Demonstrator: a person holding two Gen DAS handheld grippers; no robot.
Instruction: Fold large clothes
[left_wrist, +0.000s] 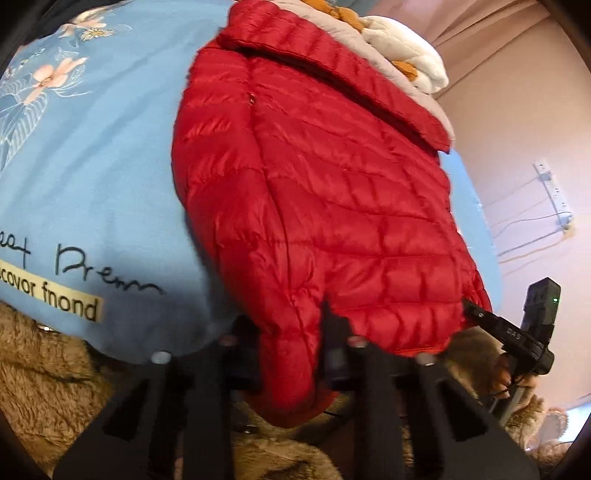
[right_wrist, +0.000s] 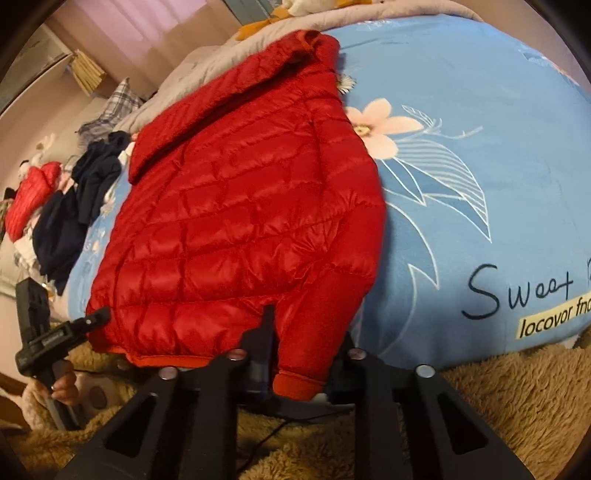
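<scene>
Nearest in the left wrist view, the left gripper (left_wrist: 325, 332) has its jaws pinched on the bottom hem of the red puffer jacket (left_wrist: 325, 192), a thin fold of the quilted cloth caught between them. In the right wrist view, the right gripper (right_wrist: 271, 332) likewise pinches the hem, just beside the sleeve cuff (right_wrist: 295, 386) that hangs down past its jaws. Under both grippers lies a shaggy brown blanket (right_wrist: 498, 413). Beyond the jaws the jacket lies spread on the blue flowered bedcover (right_wrist: 480, 155), its collar at the far end. Past the collar are a grey quilt (left_wrist: 402, 66) and white bedding (left_wrist: 410, 48). Left of the right jaws, farther off, dark clothes (right_wrist: 85, 206) lie piled on the bed.
</scene>
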